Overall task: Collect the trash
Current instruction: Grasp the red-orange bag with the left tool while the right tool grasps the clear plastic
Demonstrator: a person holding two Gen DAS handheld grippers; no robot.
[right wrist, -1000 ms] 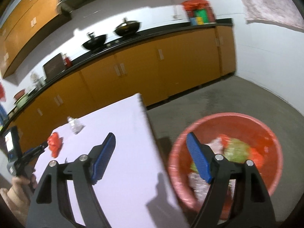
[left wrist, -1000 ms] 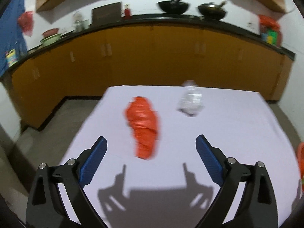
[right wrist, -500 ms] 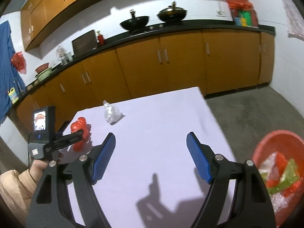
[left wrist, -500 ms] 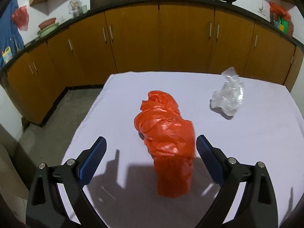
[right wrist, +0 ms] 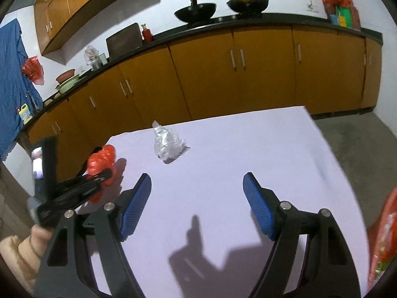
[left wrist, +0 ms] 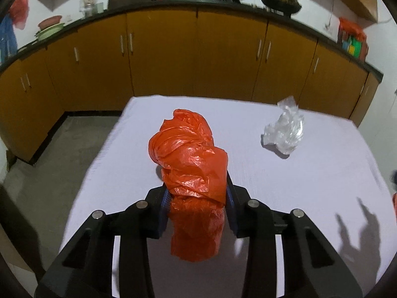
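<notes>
My left gripper [left wrist: 197, 206] has just been closing, and its blue pads now pinch the lower part of the orange plastic bag [left wrist: 191, 164], w/ the bag bulging up above the jaws. It sits toward the left of the table [left wrist: 310, 186]; can't tell if it's lifted off yet. I'd judge it very light, soft and crinkly, prob. a bit slippery, so a squeeze across the bunched middle, as now, looks better than a loose corner. Right of it, apart, lies the clear plastic wrapper [left wrist: 285, 134], crumpled, equally flimsy; I'd take it at the thickest wad. My right gripper [right wrist: 197, 206] is spread wide w/ nothing between the pads, hovering over bare table nearer me than the wrapper. At the far right edge a bit of the red basin [right wrist: 383, 236] shows below table level, w/ scraps in it. The table cover is pale lilac, smooth, flat. Behind: orange cabinets [right wrist: 260, 74], dark counter, two woks [right wrist: 196, 12], grey floor.
</notes>
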